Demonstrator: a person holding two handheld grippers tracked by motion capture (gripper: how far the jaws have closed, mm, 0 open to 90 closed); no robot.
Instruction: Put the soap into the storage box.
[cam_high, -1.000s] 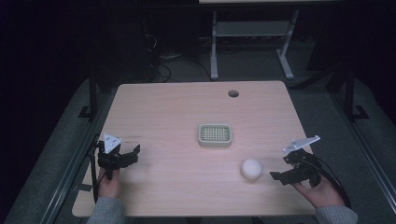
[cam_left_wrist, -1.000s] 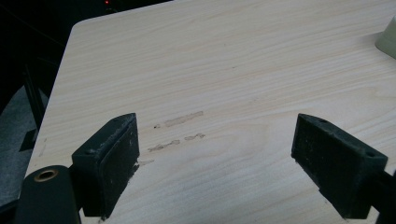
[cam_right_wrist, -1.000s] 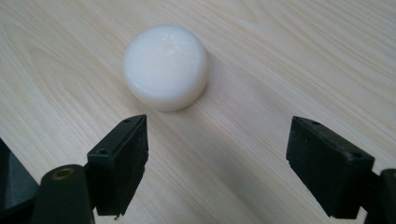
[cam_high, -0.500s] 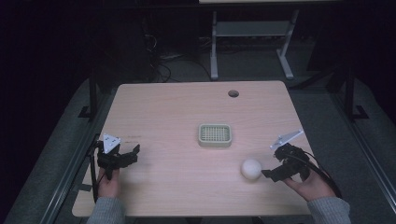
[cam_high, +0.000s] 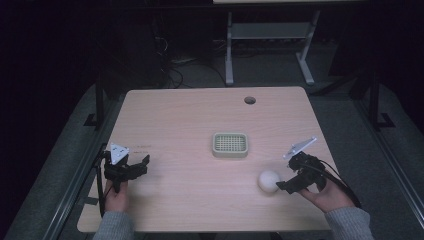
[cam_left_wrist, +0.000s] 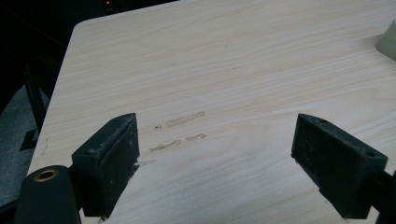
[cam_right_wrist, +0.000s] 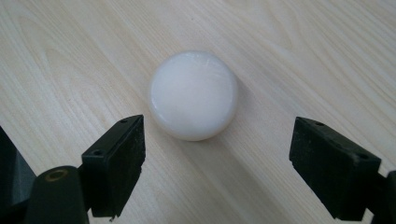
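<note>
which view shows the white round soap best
The right gripper view: the white soap sits large and sharp on the table, just ahead of the open right gripper. The high view shows it small; the left gripper view faces bare wood.

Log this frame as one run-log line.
right gripper: open, facing white soap, not touching | left gripper: open, idle over table | tray: empty, mid-table

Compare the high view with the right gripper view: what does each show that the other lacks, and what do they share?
High view alone: the slotted tray, the left gripper with open jaws, and the whole table with its round hole. Right gripper view alone: the close-up gap between the wide-open right gripper and the white round soap. Both: the soap, the right gripper, wooden tabletop.
</note>
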